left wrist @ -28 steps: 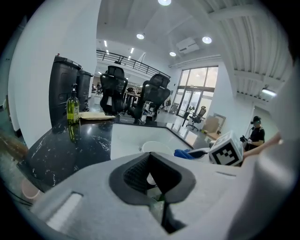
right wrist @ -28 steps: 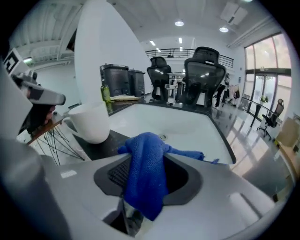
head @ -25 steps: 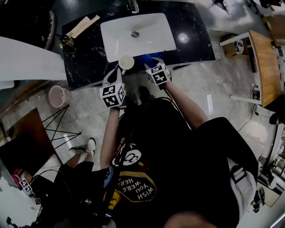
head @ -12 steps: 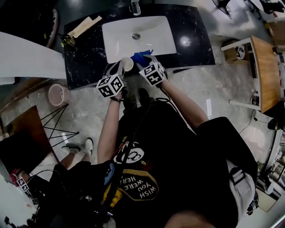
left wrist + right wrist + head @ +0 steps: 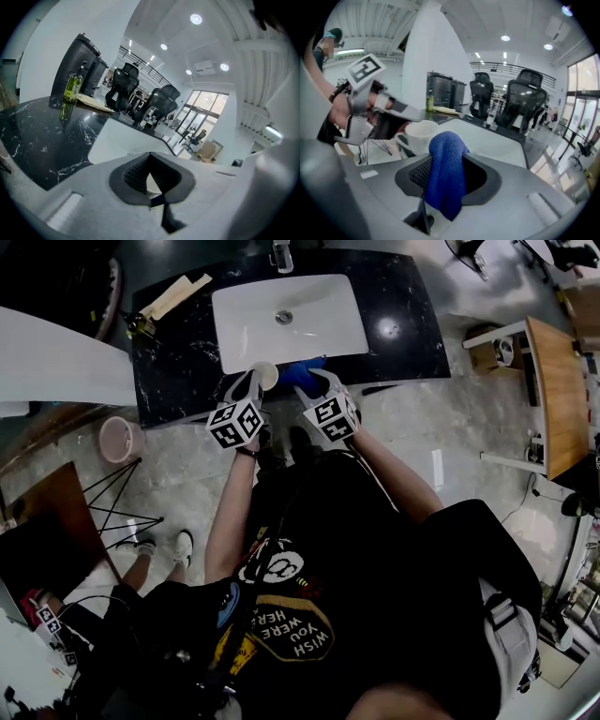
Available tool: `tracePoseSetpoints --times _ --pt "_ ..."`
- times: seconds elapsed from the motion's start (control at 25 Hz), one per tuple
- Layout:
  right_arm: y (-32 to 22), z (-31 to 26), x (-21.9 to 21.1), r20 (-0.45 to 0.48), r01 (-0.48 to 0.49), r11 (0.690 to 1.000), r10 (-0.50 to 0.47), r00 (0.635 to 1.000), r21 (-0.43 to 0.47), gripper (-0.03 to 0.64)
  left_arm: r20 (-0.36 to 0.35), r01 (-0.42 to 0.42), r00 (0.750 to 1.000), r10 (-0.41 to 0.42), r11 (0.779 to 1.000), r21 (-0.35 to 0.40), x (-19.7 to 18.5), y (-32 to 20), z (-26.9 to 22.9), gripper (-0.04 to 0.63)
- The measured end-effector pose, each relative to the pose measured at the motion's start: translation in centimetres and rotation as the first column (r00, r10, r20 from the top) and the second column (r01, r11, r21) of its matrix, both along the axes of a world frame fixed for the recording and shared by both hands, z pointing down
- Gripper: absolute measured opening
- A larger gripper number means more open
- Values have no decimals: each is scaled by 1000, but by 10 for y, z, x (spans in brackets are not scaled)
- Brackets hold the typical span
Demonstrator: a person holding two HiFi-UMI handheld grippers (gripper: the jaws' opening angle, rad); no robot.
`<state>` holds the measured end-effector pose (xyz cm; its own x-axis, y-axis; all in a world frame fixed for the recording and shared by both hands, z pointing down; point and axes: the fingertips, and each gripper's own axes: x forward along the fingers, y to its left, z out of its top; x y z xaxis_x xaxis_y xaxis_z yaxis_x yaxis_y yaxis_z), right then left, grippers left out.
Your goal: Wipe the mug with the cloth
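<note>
Clamping a blue woven cloth [image 5: 446,164], the right gripper's [image 5: 316,381] jaws hold it bunched just beside the white ceramic mug [image 5: 421,135]. The left gripper's [image 5: 249,385] jaws grip the mug over the black marble surface's [image 5: 178,362] near edge. Wiping looks about to begin; next, press the cloth onto the mug wall and rub.

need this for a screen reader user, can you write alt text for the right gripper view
A blue cloth hangs clamped between the jaws of the right gripper in the foreground. Just beyond it the left gripper holds a white mug, with a white sink and black office chairs behind.
</note>
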<state>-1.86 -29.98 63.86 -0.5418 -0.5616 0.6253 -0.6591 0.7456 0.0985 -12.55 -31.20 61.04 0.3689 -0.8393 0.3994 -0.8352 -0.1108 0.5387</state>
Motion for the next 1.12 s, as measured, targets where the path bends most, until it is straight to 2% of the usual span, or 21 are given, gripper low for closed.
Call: tracePoseSetpoints --times 0.08,0.2,0.28,0.4,0.52,0.56,0.6,0.72,0.8,0.88,0.96,1.04,1.12 --pt "-27 2 16 -8 -88 996 88 996 -9 153 3 -4 1000 4 1000 -1 1 0 1 3" --pt "-49 9 6 -26 -88 996 88 996 -8 153 6 3 1000 -3 1000 3 1 1 0 3" --pt "-43 16 -7 -31 -47 999 47 998 -10 155 6 11 1000 -11 1000 1 2 2 0 3" --pt "-4 15 -16 -53 47 999 -46 998 13 155 9 13 1000 -13 1000 0 6 4 0 3" --pt "38 9 -25 -92 200 978 -194 977 62 156 24 1 1000 -1 1000 4 9 2 0 3" --pt "42 9 -25 -99 220 973 -213 972 74 156 27 -2 1000 2 1000 5 9 2 0 3" --pt "38 7 -21 -92 204 976 -197 976 77 156 28 -1 1000 1 1000 5 9 2 0 3" --pt "-1 -5 0 -26 52 997 -50 998 60 156 26 4 1000 -4 1000 2 9 3 0 3" --pt "-32 -13 1 -8 3 998 -2 1000 69 156 25 11 1000 -12 1000 2 8 3 0 3" --pt "-53 -13 -9 -14 18 997 -17 1000 72 156 11 25 1000 -25 1000 7 6 4 -2 3" --pt "-55 -7 -22 -56 74 995 -71 996 64 156 -7 31 999 -31 999 10 7 5 -3 3" --pt "-39 -3 -29 -116 139 988 -130 985 67 156 -14 21 1000 -21 1000 10 9 5 -3 3" --pt "-19 -5 -28 -137 155 985 -144 980 77 158 -16 7 1000 -7 1000 10 9 3 -3 3"
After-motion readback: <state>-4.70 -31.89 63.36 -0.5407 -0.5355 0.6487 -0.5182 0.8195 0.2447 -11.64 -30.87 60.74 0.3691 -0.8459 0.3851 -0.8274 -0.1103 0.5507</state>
